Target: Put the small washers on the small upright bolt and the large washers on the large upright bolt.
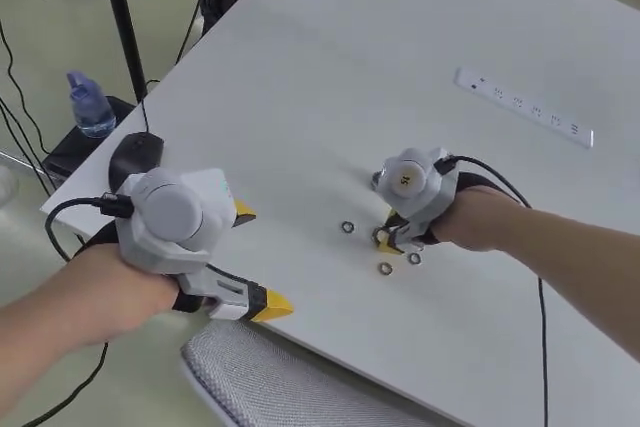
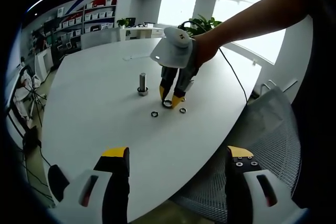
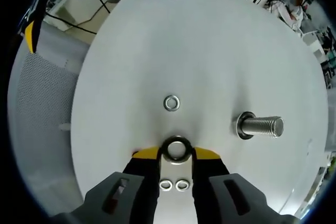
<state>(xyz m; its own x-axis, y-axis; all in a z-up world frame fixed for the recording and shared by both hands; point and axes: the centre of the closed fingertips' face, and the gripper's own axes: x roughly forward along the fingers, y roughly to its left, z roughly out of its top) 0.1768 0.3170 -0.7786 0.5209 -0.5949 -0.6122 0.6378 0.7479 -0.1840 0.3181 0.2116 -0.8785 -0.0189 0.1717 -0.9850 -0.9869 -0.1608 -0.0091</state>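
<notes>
Pinching a washer point(image 3: 177, 149) that lies flat on the white worktop point(image 3: 210, 51), the right gripper point(image 3: 177, 157) has its yellow-tipped jaws drawn in against the rim. In the right gripper view a second washer point(image 3: 171, 103) lies at 12 o'clock from it. The upright bolt point(image 3: 260, 126) stands at 2 o'clock, and two smaller washers point(image 3: 174, 184) sit at 6 o'clock between the jaws. The left gripper point(image 2: 177, 155) has its jaws spread wide and holds nothing. It hangs at the worktop's edge above a grey mesh chair point(image 2: 262, 145).
</notes>
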